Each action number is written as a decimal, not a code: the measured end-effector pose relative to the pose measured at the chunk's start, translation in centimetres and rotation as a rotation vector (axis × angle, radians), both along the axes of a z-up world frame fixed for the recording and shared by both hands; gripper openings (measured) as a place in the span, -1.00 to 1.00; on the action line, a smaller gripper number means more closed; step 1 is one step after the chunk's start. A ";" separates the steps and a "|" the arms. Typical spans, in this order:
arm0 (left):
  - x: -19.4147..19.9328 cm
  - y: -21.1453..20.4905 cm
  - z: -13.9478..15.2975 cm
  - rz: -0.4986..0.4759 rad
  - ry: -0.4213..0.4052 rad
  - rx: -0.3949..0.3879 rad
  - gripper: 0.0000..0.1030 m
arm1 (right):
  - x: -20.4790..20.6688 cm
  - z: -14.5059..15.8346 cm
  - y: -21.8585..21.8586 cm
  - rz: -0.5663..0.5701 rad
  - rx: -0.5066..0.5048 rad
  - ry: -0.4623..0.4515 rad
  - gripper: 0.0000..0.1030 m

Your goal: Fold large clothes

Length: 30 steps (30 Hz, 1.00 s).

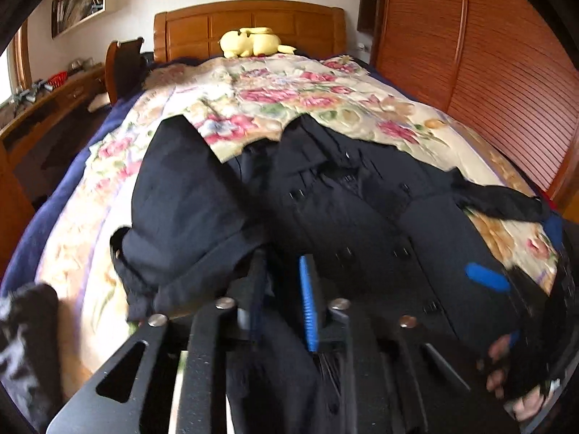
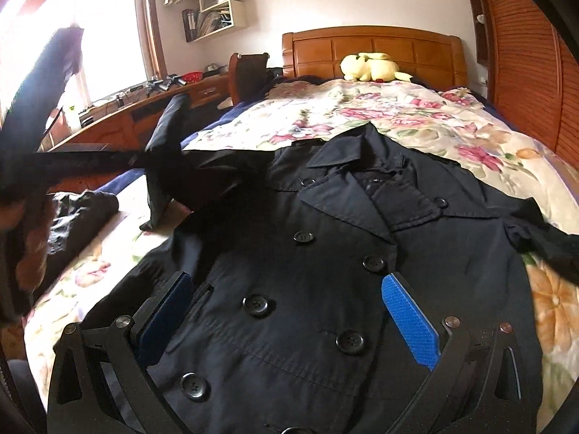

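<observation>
**Dark Coat on Bed: Left Tool Clamped on Fabric, Right Tool Open**

Nearest the left wrist camera, the left gripper [image 1: 282, 289] has its fingers drawn close together, with a fold of dark cloth pinched between the blue pads [image 1: 308, 302]. The cloth belongs to the coat [image 2: 325, 289] and runs down between the gripper's black linkage arms toward the lens.

Nearest the right wrist camera, the right gripper [image 2: 289, 322] stands wide open. Its two blue pads [image 2: 410, 322] sit well apart, one at each side of the coat's front panel, with the button rows between them. Nothing is held between the fingers. Whether the pads touch the fabric cannot be determined.

The coat is a dark, double-breasted garment lying face up on the bed [image 2: 452, 119], over a floral bedspread [image 1: 289, 94]. Its collar points toward the headboard [image 2: 372, 49] and its hem toward the foot edge of the bed. In the right wrist view, one sleeve [image 2: 166, 152] is raised off the bedspread at the left side of the coat. The other sleeve [image 2: 542, 238] lies spread toward the right edge of the bed.

A yellow plush toy [image 2: 372, 67] rests at the head edge, against the headboard. A second dark garment [image 2: 83, 213] lies bunched near the left edge of the bed.
</observation>
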<state>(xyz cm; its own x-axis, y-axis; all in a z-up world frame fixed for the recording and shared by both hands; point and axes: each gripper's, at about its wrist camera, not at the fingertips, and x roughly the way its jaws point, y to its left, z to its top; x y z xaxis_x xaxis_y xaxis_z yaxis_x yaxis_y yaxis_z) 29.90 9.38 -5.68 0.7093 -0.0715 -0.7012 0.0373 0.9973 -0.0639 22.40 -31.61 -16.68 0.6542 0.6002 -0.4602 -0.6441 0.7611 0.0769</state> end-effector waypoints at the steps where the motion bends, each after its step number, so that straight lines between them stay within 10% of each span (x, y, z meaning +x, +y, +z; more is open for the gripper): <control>1: -0.7 -0.1 -0.2 -0.002 -0.005 0.003 -0.47 | 0.0 -0.1 0.1 0.002 -0.004 0.000 1.00; 16: -9.0 4.0 -2.1 0.062 -0.063 0.010 -0.36 | 0.1 1.9 1.4 0.041 -0.044 0.001 0.95; 30: -10.6 7.9 -2.0 0.125 -0.095 -0.033 -0.36 | 3.9 6.3 11.7 0.122 -0.150 -0.012 0.54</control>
<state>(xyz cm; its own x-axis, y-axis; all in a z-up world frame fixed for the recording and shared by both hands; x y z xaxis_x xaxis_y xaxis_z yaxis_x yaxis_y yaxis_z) 19.28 17.32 -7.67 0.7772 -0.0009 -0.6293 -0.0791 0.9919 -0.0991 26.28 -19.95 -10.36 0.5874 0.6002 -0.5430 -0.7321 0.6800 -0.0404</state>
